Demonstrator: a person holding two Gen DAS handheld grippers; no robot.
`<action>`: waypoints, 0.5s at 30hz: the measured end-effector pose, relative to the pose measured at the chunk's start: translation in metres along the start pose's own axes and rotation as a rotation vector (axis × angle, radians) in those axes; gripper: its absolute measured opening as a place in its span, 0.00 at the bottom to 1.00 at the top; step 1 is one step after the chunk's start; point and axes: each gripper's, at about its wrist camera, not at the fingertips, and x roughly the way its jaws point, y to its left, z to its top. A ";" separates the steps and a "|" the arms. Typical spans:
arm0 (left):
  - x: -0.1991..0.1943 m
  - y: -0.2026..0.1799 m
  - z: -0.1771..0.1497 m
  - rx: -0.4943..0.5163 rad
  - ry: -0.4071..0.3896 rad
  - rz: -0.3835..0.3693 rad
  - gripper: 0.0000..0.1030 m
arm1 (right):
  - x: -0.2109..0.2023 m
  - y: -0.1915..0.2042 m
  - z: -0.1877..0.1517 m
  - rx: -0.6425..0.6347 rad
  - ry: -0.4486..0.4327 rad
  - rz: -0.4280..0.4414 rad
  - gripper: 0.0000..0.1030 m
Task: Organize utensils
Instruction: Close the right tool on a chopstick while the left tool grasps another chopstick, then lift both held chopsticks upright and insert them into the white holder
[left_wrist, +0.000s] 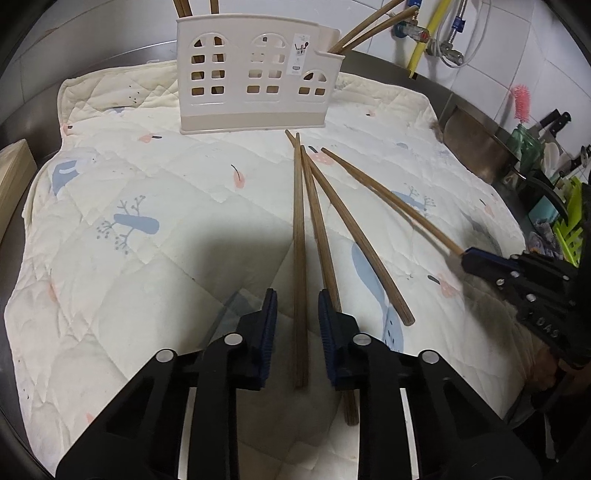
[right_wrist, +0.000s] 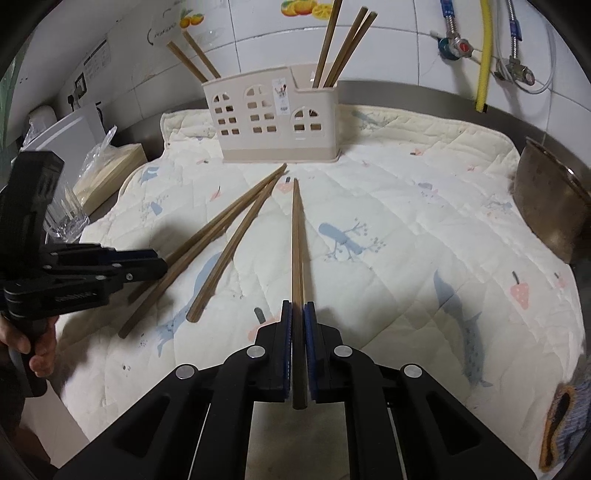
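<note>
Left gripper (left_wrist: 297, 314): pads apart, straddling one loose chopstick (left_wrist: 299, 258) on the quilted mat (left_wrist: 147, 295). Right gripper (right_wrist: 297, 314): clamped on a single chopstick (right_wrist: 297, 236). Beige utensil holder (right_wrist: 277, 125): upright, chopsticks inside.

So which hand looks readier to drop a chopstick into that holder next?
Right, probably: the right gripper already clamps a chopstick; the left gripper only straddles one.
</note>
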 end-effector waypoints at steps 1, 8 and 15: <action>0.001 0.000 0.000 0.002 0.002 0.004 0.20 | -0.002 -0.001 0.001 0.001 -0.007 0.000 0.06; 0.005 -0.001 0.002 0.013 -0.003 0.021 0.15 | -0.017 -0.002 0.012 -0.001 -0.053 -0.005 0.06; 0.002 -0.007 0.008 0.038 -0.014 0.029 0.06 | -0.025 -0.002 0.020 -0.006 -0.079 -0.006 0.06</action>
